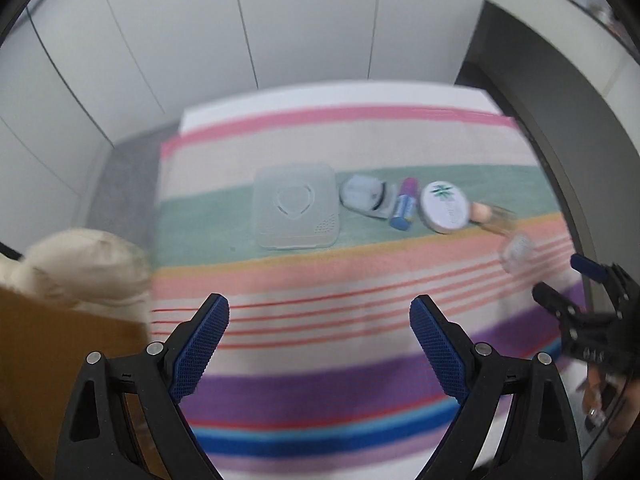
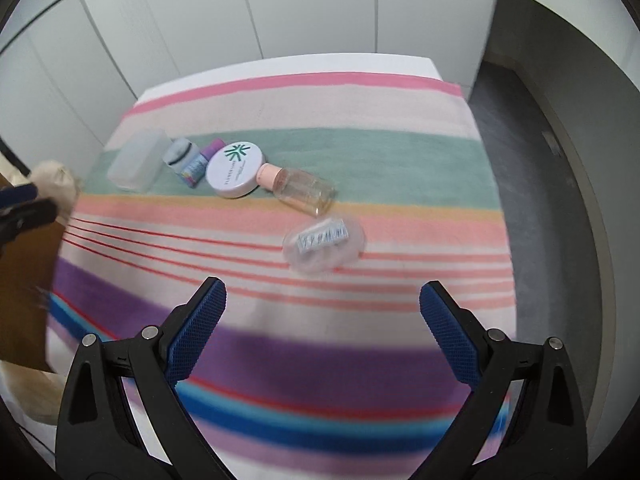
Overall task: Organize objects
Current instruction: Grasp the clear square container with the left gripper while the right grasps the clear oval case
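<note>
On a striped cloth (image 1: 320, 344) (image 2: 360, 152) lies a row of items: a translucent square box (image 1: 296, 211) (image 2: 138, 164), a small grey-capped jar (image 1: 362, 196) (image 2: 182, 156), a purple and blue tube (image 1: 405, 204) (image 2: 204, 162), a round white compact (image 1: 445, 207) (image 2: 236, 169), a clear bottle with a pink cap (image 1: 492, 216) (image 2: 300, 189) and a clear round case (image 1: 517, 251) (image 2: 324, 243). My left gripper (image 1: 320, 344) is open and empty, near the cloth's front. My right gripper (image 2: 322, 330) is open and empty, short of the clear case. It also shows at the right of the left wrist view (image 1: 560, 288).
A cream cloth bag (image 1: 84, 268) (image 2: 54, 184) and a brown cardboard piece (image 1: 60, 360) (image 2: 24, 292) sit at the table's left edge. White cabinet doors (image 1: 240, 40) stand behind. Grey floor (image 2: 540, 200) lies to the right.
</note>
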Motion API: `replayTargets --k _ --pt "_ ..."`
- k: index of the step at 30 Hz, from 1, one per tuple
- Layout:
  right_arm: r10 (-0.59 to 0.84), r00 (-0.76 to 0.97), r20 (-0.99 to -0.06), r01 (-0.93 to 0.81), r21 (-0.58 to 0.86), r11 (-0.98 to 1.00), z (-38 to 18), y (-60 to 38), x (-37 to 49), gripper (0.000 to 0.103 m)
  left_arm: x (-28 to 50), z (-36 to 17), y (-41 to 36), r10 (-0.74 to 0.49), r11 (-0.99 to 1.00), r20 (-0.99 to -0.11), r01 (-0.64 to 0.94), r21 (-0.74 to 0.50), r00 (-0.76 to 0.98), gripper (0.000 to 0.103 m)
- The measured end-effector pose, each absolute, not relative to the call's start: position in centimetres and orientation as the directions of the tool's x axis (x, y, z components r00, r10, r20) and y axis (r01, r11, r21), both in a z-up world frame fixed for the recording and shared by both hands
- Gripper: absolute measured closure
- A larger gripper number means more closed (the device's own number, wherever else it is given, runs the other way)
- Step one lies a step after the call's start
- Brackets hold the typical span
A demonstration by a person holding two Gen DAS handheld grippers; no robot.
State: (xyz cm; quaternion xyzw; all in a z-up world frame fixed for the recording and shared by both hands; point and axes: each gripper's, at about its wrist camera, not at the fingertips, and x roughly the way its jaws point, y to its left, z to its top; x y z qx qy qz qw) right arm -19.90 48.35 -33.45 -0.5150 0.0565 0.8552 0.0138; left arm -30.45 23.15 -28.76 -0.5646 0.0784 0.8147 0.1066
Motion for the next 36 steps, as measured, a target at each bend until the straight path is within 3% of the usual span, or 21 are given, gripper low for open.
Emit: replayTargets --k 6,16,18,20,36 --pt "-0.065 -0.474 -0.878 -0.037 0.094 -0.995 -36.0 48.5 -22.4 0.004 -35.7 -34.2 23.5 0.018 -0.975 -0.941 -0.215 0.058 -0.337 0.01" --pt "-0.051 -0.495 -0.868 0.004 0.056 -0.998 -38.0 48.3 -23.9 0.006 -39.9 -37.6 24.4 0.074 -0.98 -0.926 -0.197 0.001 -0.37 0.011" --pt "-0.021 -0.503 -0.864 0.018 0.014 -1.0 -38.1 47.6 -23.9 0.018 -39.9 -37.3 24.2 0.071 -0.983 -0.911 -0.184 0.005 -0.407 0.02" --pt "-0.005 -0.518 -0.855 0.019 -0.006 -1.0 -37.8 47.3 -23.8 0.042 -39.7 -37.3 24.1 0.072 -0.985 -0.905 -0.175 0.003 -0.42 0.021" --pt "0.038 -0.484 -0.875 -0.038 -0.022 -0.999 -36.0 46.5 -24.5 0.043 -35.5 -34.3 24.9 -0.031 -0.979 -0.893 -0.167 0.118 -0.45 0.021"
